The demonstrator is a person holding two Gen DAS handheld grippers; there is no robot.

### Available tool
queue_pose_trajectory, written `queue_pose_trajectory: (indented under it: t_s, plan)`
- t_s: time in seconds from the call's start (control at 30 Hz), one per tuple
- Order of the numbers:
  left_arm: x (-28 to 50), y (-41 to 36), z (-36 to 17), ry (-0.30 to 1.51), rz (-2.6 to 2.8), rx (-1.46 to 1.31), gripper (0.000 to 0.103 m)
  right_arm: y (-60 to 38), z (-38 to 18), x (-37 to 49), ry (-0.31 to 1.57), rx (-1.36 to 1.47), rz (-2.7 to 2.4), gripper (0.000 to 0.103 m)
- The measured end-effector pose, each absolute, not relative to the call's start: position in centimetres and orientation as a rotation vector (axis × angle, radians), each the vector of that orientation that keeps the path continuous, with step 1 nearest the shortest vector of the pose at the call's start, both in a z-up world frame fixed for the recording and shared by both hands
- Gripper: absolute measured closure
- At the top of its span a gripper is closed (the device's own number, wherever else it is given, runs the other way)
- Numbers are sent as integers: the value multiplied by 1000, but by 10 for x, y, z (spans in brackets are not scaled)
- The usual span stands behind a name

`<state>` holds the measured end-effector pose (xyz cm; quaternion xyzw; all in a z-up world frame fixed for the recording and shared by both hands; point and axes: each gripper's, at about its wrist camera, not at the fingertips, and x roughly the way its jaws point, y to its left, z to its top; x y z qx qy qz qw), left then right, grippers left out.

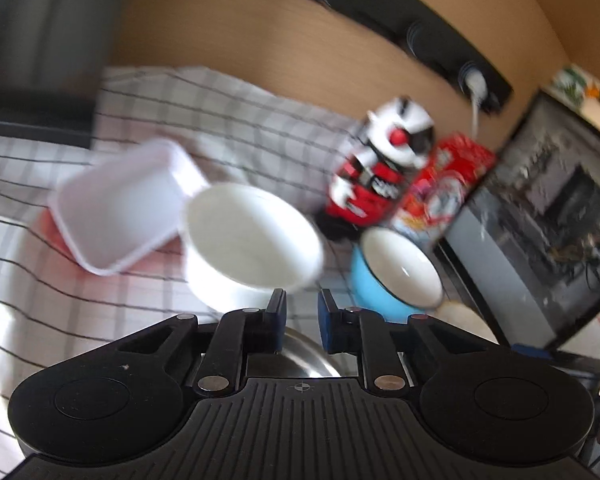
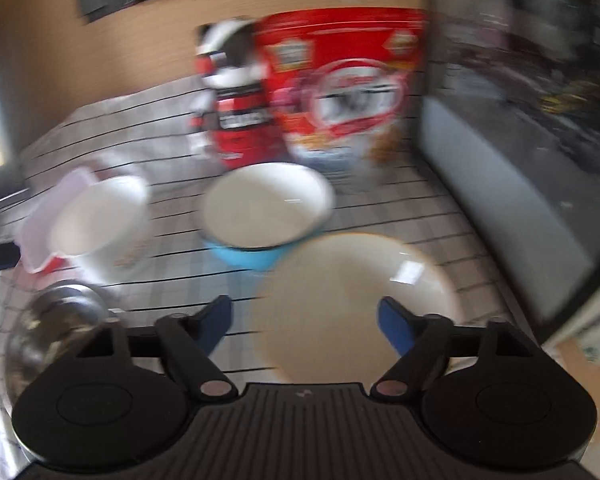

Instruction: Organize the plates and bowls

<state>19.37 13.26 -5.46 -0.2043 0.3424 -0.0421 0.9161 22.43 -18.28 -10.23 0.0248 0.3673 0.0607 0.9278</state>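
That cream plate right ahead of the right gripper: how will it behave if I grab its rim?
The cream plate looks glazed, with a bright glare, so probably slippery between the fingers. It seems rigid and shallow; a rim pinch may let it tilt. Probably ceramic, so breakable.

A white bowl (image 1: 252,244) and a blue bowl (image 1: 396,272) stood close ahead of the left gripper (image 1: 302,320), with a narrow strip of checked cloth (image 1: 332,268) between them. A tilted white tub (image 1: 124,204) touched the white bowl's left side. Behind the blue bowl, a red box (image 2: 340,84) and a toy figure (image 2: 232,96) blocked the back. A cream plate (image 2: 352,300) lay under the right gripper (image 2: 304,320).
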Motion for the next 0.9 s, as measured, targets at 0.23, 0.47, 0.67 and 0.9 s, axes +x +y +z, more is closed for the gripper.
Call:
queue_pose_trajectory:
  t_s: [0.23, 0.47, 0.67, 0.9]
  plan:
    - [219, 48, -81, 821, -185, -434, 91, -246, -118, 224, 723, -11, 61, 15]
    - [235, -22, -96, 871, -122, -301, 91, -281, -119, 231, 669, -55, 208, 16]
    - [246, -43, -102, 892, -76, -345, 86, -294, -125, 238, 678, -54, 292, 16]
    - [262, -64, -111, 938, 2, -365, 86, -284, -137, 253, 698, -107, 326, 29]
